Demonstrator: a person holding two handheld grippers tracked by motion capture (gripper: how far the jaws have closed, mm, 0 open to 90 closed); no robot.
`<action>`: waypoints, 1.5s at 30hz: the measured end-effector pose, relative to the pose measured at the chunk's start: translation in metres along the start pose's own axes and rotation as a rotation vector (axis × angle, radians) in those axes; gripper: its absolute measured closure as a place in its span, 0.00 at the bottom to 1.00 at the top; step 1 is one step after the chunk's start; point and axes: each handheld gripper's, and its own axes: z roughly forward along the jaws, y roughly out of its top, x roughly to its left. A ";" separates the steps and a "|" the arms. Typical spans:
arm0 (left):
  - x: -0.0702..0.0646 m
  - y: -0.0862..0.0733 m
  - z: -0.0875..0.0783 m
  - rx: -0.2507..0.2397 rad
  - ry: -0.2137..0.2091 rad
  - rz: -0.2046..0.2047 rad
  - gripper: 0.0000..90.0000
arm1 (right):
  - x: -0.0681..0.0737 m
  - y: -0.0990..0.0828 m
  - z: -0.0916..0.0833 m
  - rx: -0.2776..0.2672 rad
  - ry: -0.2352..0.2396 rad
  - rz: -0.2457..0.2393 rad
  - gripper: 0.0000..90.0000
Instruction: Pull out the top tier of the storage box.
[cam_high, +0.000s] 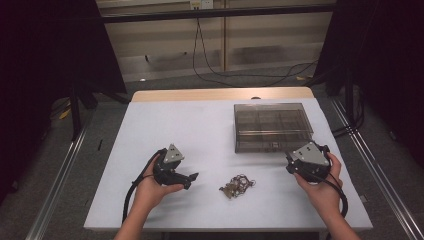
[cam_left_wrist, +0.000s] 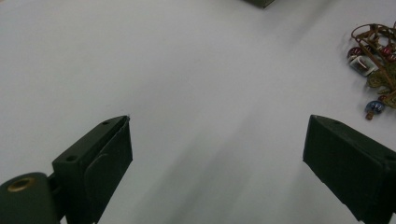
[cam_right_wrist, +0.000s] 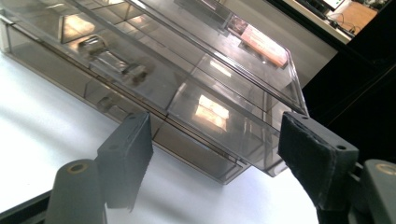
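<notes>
A smoky clear compartment box (cam_high: 272, 125) sits at the right back of the white table top (cam_high: 200, 125). A small tangle of beads and wire trinkets (cam_high: 236, 185) lies near the front middle. My left gripper (cam_high: 192, 177) is held low to the left of the tangle and points right at it. Its jaws are wide open with nothing between them (cam_left_wrist: 218, 126), and the trinkets (cam_left_wrist: 376, 60) lie ahead at the right. My right gripper (cam_high: 292, 159) is at the box's front right corner. It stands open (cam_right_wrist: 215, 119), with the box's (cam_right_wrist: 187, 70) corner just beyond the pads, untouched.
The box has a latch (cam_right_wrist: 112, 58) on its front wall. The table's wooden back edge (cam_high: 220, 94) lies beyond it. Dark stands and cables are on the floor behind the table. Bare white surface stretches left and behind the left gripper.
</notes>
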 end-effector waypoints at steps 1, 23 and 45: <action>0.000 0.000 0.001 -0.016 -0.007 -0.007 0.09 | 0.000 0.000 0.000 0.000 0.000 0.000 0.29; -0.020 0.034 0.017 -0.100 -0.002 -0.039 0.09 | -0.018 -0.005 0.003 0.014 0.023 0.118 0.22; -0.047 0.070 0.042 -0.123 -0.079 -0.024 0.13 | -0.034 -0.013 0.006 0.043 0.063 0.202 0.21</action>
